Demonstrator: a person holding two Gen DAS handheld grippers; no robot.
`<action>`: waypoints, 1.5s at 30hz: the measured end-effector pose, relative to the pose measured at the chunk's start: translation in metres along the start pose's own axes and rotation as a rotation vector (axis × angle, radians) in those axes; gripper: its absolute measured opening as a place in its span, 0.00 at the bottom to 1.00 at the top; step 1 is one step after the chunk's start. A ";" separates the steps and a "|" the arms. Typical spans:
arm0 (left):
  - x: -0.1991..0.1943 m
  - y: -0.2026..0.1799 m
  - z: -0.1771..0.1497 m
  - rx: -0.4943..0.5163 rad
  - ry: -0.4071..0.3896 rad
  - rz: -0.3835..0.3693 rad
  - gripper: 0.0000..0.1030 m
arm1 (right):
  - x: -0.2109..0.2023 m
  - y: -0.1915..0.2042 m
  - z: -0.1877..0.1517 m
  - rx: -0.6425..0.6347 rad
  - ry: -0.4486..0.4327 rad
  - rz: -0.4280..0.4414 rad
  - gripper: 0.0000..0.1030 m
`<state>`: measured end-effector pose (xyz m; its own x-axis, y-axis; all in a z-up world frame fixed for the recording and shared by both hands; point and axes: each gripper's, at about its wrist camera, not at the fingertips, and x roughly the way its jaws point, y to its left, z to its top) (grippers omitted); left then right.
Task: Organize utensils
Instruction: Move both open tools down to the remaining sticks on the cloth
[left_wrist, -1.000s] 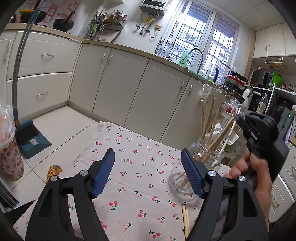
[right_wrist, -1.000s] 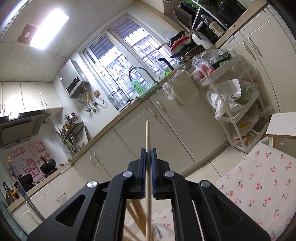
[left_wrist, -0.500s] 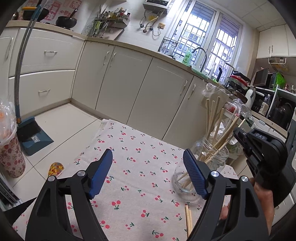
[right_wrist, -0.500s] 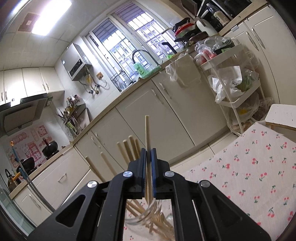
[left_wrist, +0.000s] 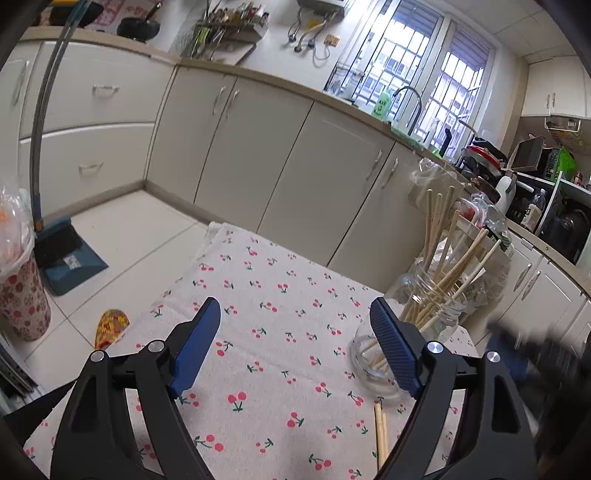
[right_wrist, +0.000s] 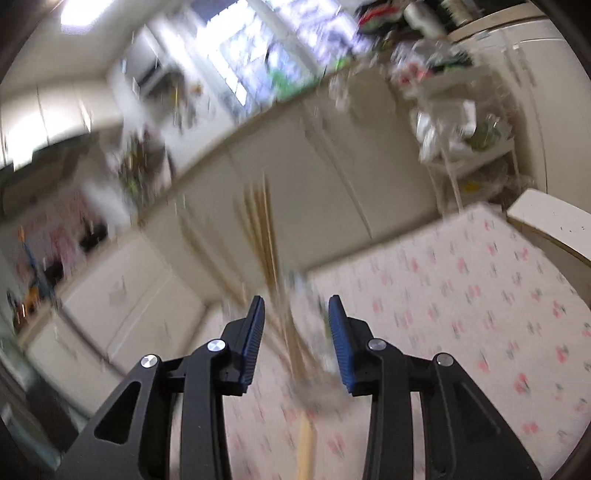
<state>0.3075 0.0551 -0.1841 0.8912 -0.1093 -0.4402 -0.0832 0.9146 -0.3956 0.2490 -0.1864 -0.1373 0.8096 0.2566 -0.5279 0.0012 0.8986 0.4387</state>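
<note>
Chopsticks (left_wrist: 381, 435) lie on cloth (left_wrist: 266, 302), lower right of frame, near jar (left_wrist: 424, 317). Light, stiff, slippery; pinch mid-shaft. Left gripper (left_wrist: 295, 343) spread, empty; right gripper (right_wrist: 297, 328) spread, empty.

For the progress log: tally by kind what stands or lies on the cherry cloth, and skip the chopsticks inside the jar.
Glass jar: 1
Loose chopsticks: 2
Total: 3

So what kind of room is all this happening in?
A home kitchen, most likely: cream cabinets under a counter, a sink tap by the barred window, and a wok up by the wall.
</note>
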 end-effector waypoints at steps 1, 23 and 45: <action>0.000 0.000 0.000 0.000 0.011 -0.001 0.78 | 0.004 0.003 -0.010 -0.050 0.076 -0.004 0.35; -0.033 -0.014 0.000 0.101 0.141 0.047 0.83 | 0.034 0.022 -0.068 -0.334 0.371 -0.180 0.35; -0.018 -0.061 -0.022 0.262 0.273 0.063 0.83 | 0.005 -0.035 -0.055 -0.235 0.379 -0.168 0.11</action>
<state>0.2869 -0.0074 -0.1702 0.7334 -0.1176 -0.6695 0.0145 0.9874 -0.1575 0.2209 -0.1973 -0.1953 0.5385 0.1730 -0.8247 -0.0542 0.9838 0.1710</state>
